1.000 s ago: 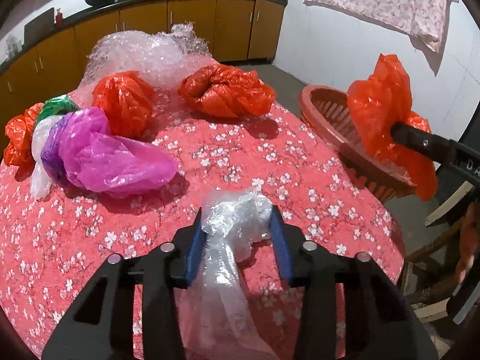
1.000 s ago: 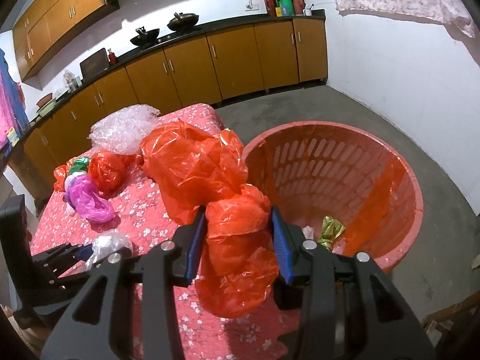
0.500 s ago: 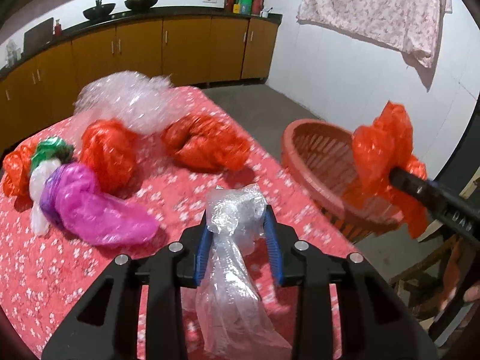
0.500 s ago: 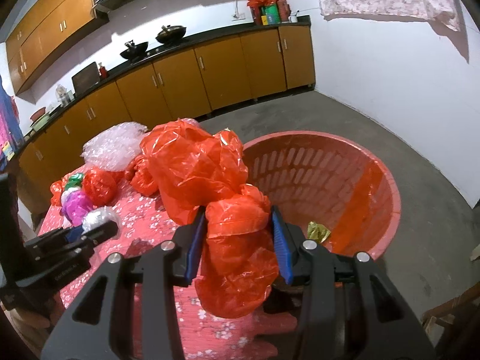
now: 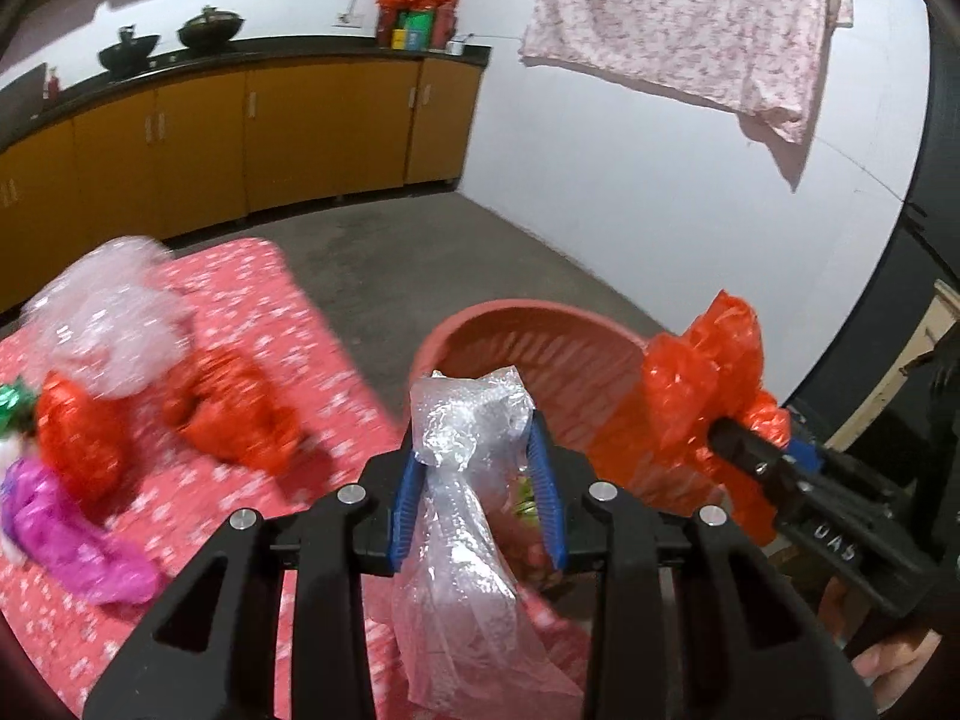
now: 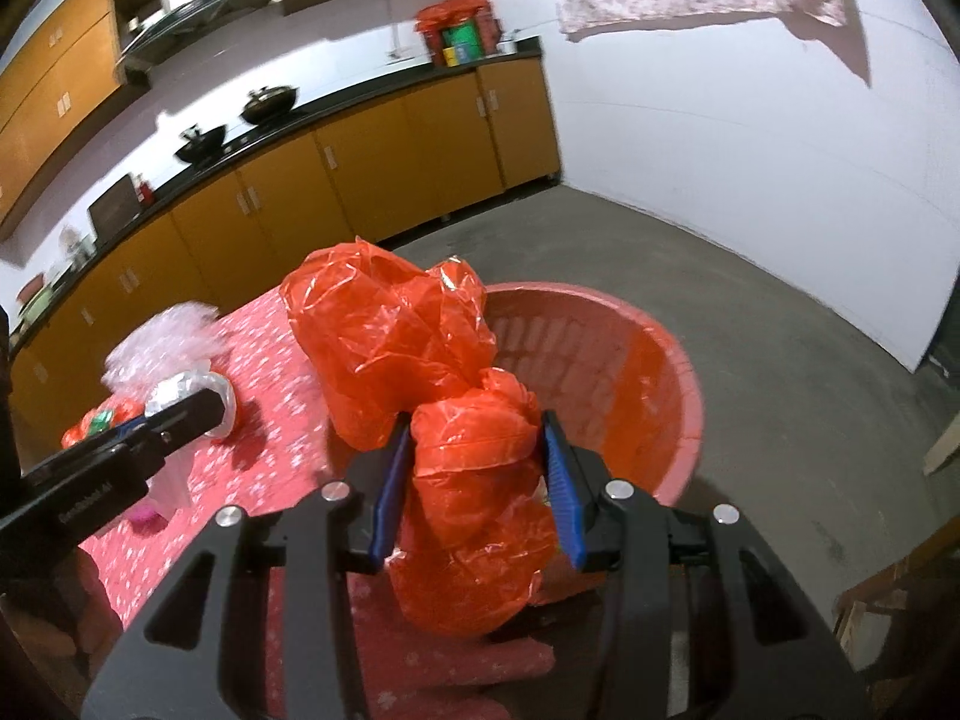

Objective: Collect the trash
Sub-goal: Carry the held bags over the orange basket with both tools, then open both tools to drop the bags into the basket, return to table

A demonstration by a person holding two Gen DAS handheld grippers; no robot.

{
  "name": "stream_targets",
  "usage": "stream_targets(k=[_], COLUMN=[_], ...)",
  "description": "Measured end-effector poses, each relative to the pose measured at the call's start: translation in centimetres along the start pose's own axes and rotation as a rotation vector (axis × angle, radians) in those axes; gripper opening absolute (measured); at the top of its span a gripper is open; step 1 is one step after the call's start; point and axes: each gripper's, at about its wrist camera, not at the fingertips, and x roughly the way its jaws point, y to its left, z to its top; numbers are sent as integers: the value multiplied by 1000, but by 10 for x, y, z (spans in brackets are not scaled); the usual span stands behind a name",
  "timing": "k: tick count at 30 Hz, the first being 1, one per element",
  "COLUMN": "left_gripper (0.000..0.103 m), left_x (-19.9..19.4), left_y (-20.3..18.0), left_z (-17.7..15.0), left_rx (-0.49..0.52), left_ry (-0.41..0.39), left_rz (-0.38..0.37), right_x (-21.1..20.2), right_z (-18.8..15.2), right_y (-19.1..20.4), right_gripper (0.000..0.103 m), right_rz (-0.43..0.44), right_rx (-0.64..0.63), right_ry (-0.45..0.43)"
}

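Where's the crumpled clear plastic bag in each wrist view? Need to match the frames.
Left wrist view: crumpled clear plastic bag at bottom centre, clamped in the left gripper, in front of the basket.
Right wrist view: same bag at left edge, mid-height, a small silvery wad at the tip of the left gripper, over the tablecloth.
Shared landmark: round red plastic basket beside the table.
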Motion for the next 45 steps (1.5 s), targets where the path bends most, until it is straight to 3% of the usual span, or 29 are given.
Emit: stream_targets(k=[13,30,34,42,45], left_gripper=[34,37,50,65,79], left_x=[49,82,84,80,71], left_y=[-37,-42,-35,-19,-15], left_z=[24,33,32,32,31], left_rx=[49,44,15,-42,-33], left_ry=[26,63,73,78,49], left_rz=[-76,-111,-103,-81,-48], right_x=[22,46,45,42,36], right_z=[27,32,29,26,27], right_y=[-33,-50,-58,-60,-56], right_gripper=[41,44,53,64,79], right_rz=[-54,-36,-10,-26,-69], right_rx=[95,148,162,160,134], right_ry=[-44,-47,-50,-61,-93])
